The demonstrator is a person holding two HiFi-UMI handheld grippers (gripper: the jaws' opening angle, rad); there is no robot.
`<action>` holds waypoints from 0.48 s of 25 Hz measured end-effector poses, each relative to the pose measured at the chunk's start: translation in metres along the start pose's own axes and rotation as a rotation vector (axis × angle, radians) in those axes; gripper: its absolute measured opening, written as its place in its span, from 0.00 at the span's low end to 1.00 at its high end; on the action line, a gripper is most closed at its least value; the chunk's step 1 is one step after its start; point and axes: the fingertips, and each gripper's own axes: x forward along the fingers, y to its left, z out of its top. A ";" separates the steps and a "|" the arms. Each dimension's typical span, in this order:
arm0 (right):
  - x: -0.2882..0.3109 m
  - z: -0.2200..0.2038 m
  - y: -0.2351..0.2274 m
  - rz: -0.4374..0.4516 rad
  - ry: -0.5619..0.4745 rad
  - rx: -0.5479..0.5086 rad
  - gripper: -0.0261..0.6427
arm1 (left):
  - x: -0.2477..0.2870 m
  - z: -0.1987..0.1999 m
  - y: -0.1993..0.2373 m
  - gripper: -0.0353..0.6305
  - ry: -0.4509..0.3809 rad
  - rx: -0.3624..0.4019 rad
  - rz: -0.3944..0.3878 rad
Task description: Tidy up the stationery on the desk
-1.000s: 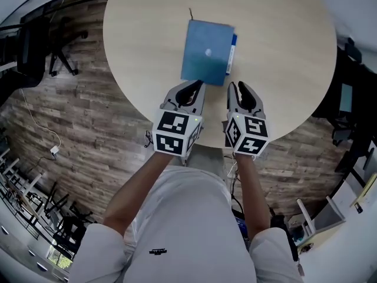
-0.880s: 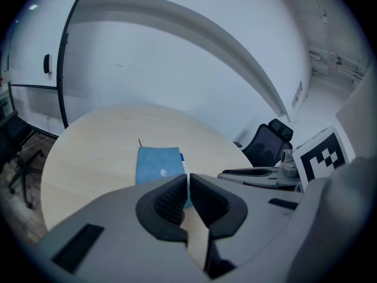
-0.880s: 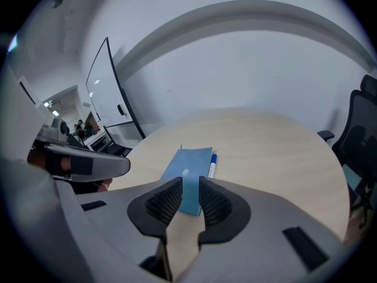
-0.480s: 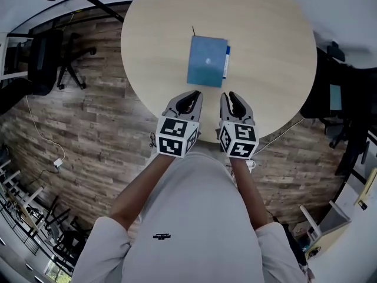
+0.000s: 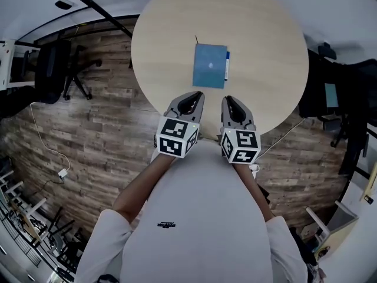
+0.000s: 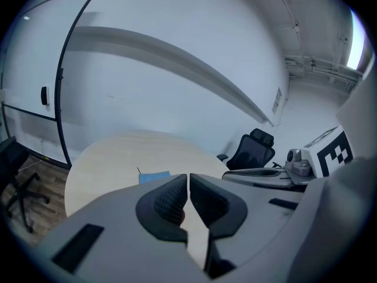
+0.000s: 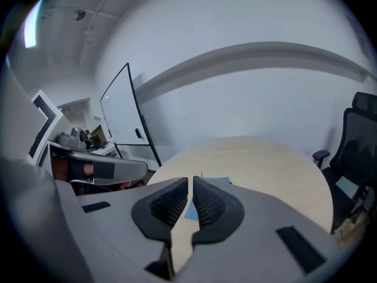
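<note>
Both grippers are parked at the 6 o'clock edge of the round table (image 5: 271, 22), side by side. Left gripper (image 5: 192, 96): jaws clenched pad to pad, nothing between them. Right gripper (image 5: 230, 101): same, pinched together and empty.

The blue notebook (image 5: 210, 65) lies flat near the table centre, at 12 o'clock from the grippers and clear of both. A pen (image 5: 227, 65) runs along its 3 o'clock edge, parallel and touching or just beside. A thin dark strand (image 5: 196, 39) sticks out at the 11 o'clock corner, probably a ribbon marker; too small to tell.

My read: this is the wrap-up end of the tidy. The items are squared together and nothing else is loose on the top. If the pen needs to go onto the cover, the right gripper must open and come down across that slim barrel from the 3 o'clock side.

Materials:
- Table: pale matte wood-look top.
- Notebook: thin rectangle, smooth cover with a pale spot mid-face.
- Pen: narrow, blue and white, likely to roll.
- Jaw pads: dark with ribbed faces.
</note>
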 end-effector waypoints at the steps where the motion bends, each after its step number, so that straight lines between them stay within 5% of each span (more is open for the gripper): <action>1: -0.006 0.006 0.003 0.001 -0.021 0.003 0.12 | -0.006 0.005 -0.002 0.10 -0.010 0.009 -0.004; 5: -0.030 0.030 0.018 0.016 -0.124 -0.015 0.09 | -0.026 0.019 -0.011 0.10 -0.055 0.058 -0.003; 12: -0.045 0.031 0.038 0.005 -0.119 -0.119 0.09 | -0.045 0.021 -0.035 0.10 -0.093 0.132 -0.039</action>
